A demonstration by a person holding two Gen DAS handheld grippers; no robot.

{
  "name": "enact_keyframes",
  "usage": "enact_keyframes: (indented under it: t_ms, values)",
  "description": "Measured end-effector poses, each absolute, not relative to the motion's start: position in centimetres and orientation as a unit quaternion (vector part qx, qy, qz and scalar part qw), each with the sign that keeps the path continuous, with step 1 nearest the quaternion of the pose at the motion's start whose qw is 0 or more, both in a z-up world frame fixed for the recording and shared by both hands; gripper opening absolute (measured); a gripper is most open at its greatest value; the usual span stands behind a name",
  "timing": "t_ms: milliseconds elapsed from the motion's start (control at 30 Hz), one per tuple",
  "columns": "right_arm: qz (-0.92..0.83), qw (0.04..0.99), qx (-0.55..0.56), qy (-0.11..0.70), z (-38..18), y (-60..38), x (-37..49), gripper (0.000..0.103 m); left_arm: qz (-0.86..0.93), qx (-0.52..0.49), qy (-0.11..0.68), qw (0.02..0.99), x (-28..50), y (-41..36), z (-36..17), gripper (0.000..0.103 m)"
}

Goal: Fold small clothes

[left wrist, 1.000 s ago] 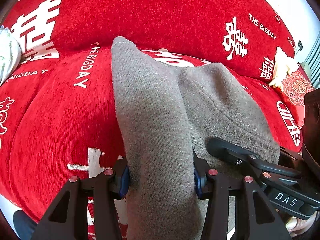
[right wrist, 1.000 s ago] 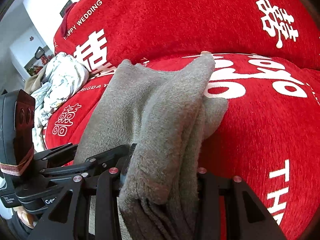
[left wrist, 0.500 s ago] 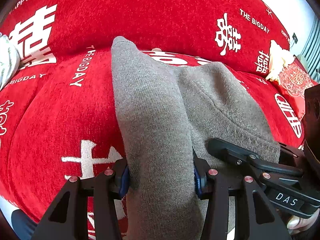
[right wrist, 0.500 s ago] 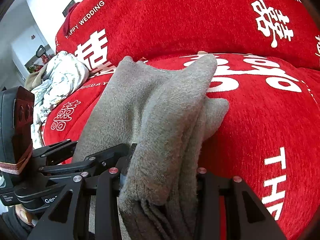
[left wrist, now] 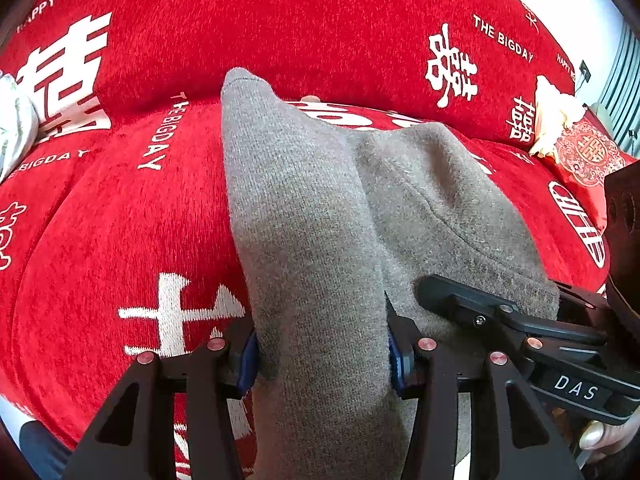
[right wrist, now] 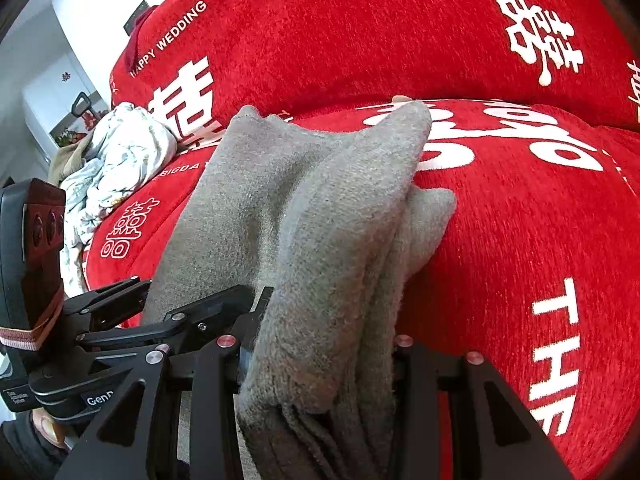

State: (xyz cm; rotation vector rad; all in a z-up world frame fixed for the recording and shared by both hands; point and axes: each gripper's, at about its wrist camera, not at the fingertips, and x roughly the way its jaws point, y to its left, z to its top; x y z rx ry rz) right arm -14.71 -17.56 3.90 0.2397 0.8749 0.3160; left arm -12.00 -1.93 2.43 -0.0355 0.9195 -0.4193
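- The left gripper (left wrist: 322, 354) clamps one folded band of the grey knit garment (left wrist: 304, 216), blue pads pressed against both its sides.
- Just to its right, the right gripper (right wrist: 320, 354) pinches a thicker stack of layers of that garment.
- Ahead of both, the garment lies stretched over the red sofa cover (left wrist: 120, 220).
- Far left of the right gripper sits a crumpled pale cloth (right wrist: 120, 152).

Bare red sofa seat (right wrist: 520, 240) right; crumpled laundry (right wrist: 116, 168) left.
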Motion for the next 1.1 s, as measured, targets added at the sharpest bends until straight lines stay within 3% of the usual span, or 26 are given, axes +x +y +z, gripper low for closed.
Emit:
enact_keyframes:
  t_ms: [533,733,800,867,933,1100]
  values:
    - [0.16,0.886,0.12,0.419,3.3,-17.9,-15.1,0.042,-0.223,-0.046,0.431,0.873,-12.5,-0.5,1.6,0.055]
    - [0.161,0.885,0.125,0.418,3.1,-18.1,-15.3,0.044,-0.223,-0.056,0.431,0.873,-12.6,0.1,1.2,0.064]
    - [0.16,0.885,0.127,0.418,3.0,-18.1,-15.4,0.047,-0.224,-0.058,0.43,0.873,-12.7,0.3,1.1,0.066]
    - [0.157,0.885,0.129,0.418,2.8,-18.3,-15.5,0.05,-0.218,-0.057,0.43,0.874,-12.7,0.4,1.0,0.078]
    - [0.155,0.885,0.136,0.418,2.7,-18.6,-15.6,0.052,-0.207,-0.057,0.431,0.876,-12.6,0.8,0.8,0.083]
    - [0.15,0.885,0.14,0.418,2.4,-19.1,-15.7,0.064,-0.214,-0.067,0.434,0.872,-12.6,1.2,0.5,0.083]
